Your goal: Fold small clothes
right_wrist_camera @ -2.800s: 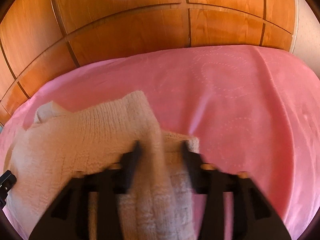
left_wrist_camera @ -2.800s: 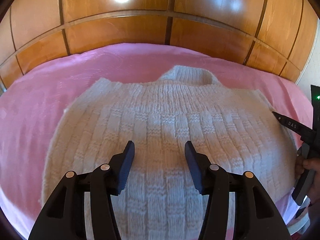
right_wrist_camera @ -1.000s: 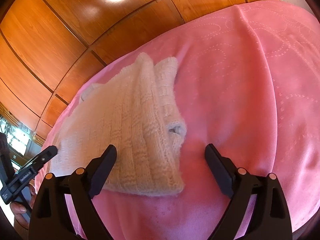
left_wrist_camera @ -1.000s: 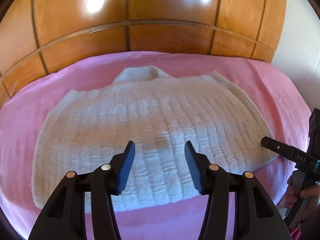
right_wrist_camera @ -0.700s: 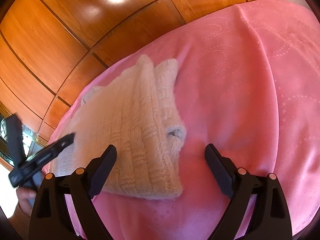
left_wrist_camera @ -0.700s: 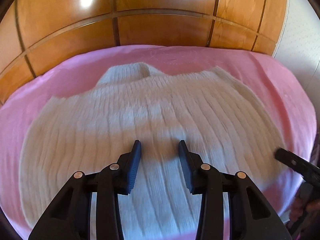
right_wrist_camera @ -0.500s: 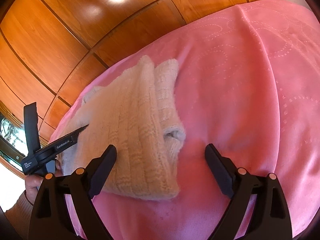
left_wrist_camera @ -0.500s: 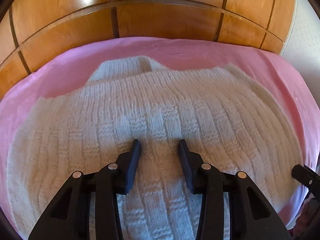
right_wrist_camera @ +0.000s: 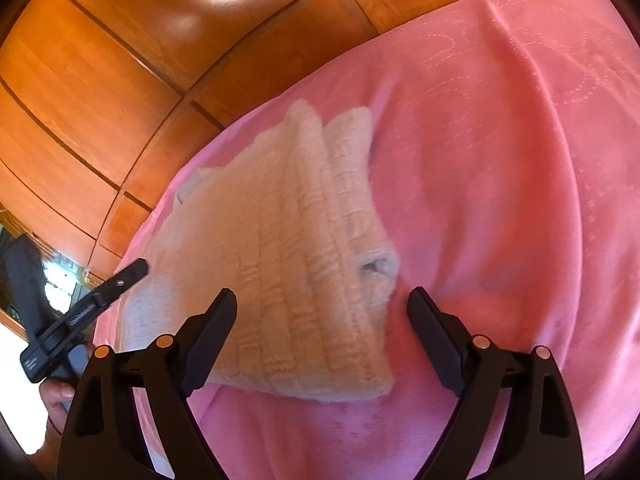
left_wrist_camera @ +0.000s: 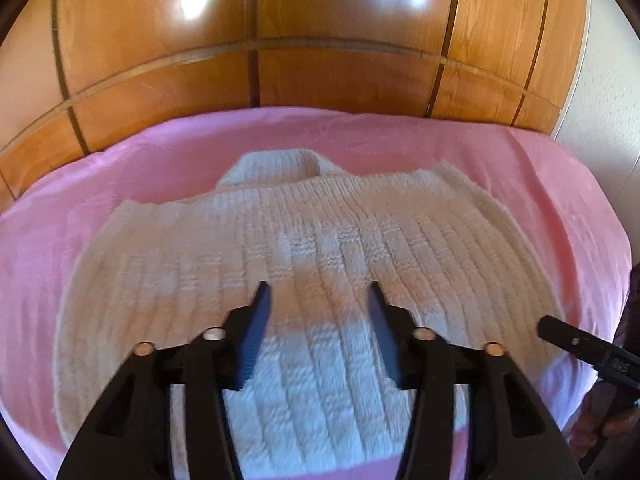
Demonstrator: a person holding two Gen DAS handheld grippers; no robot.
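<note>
Left tongs [left_wrist_camera: 318,286] hang over the middle of the cream knitted sweater [left_wrist_camera: 312,280], jaws parted and just widening, only knit below them, nothing clamped. Right tongs [right_wrist_camera: 322,294] spread wide and released, straddling the sweater's folded right edge, the sleeve cuff [right_wrist_camera: 378,266] between the two fingers but untouched. The sweater lies folded flat on the pink bedspread [right_wrist_camera: 500,160], collar [left_wrist_camera: 276,168] towards the wooden panelling [left_wrist_camera: 320,40] behind the bed.

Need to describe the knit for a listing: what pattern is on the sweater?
Cream sweater, ribs broken by basketweave blocks; clearest in the left wrist view.
</note>
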